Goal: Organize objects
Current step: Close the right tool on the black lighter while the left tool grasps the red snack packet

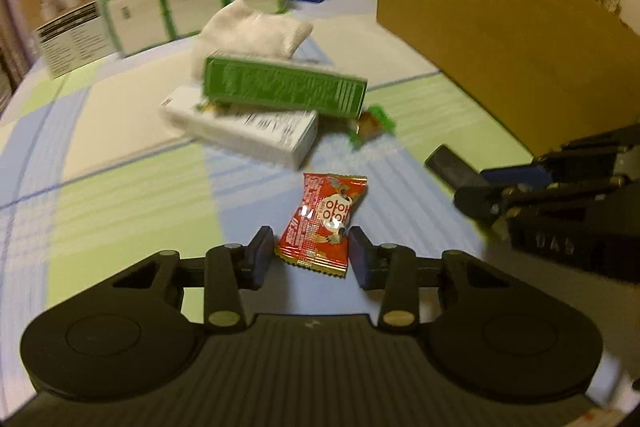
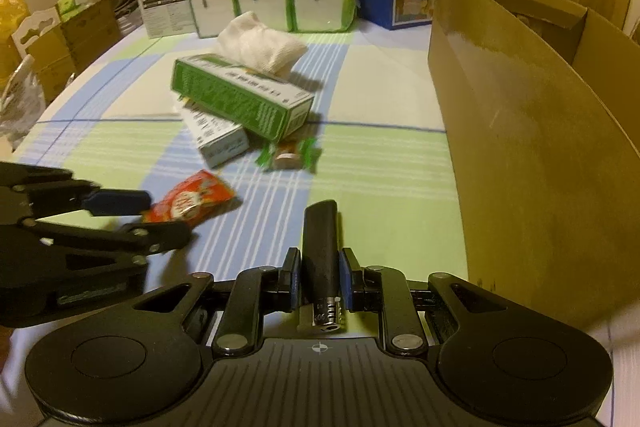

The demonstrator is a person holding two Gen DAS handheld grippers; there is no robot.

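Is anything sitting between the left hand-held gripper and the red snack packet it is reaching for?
Nothing visible. The red snack packet already lies between the open fingers of the left hand-held gripper, on bare cloth. The white box and green box lie beyond it, out of the way.

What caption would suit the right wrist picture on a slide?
Right gripper clamps a black lighter beside the cardboard box, while the left gripper straddles a red snack packet.

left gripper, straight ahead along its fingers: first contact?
The red snack packet, already lying between the open left gripper fingers. Beyond it, probably the white box under the green box, though depth is unclear.
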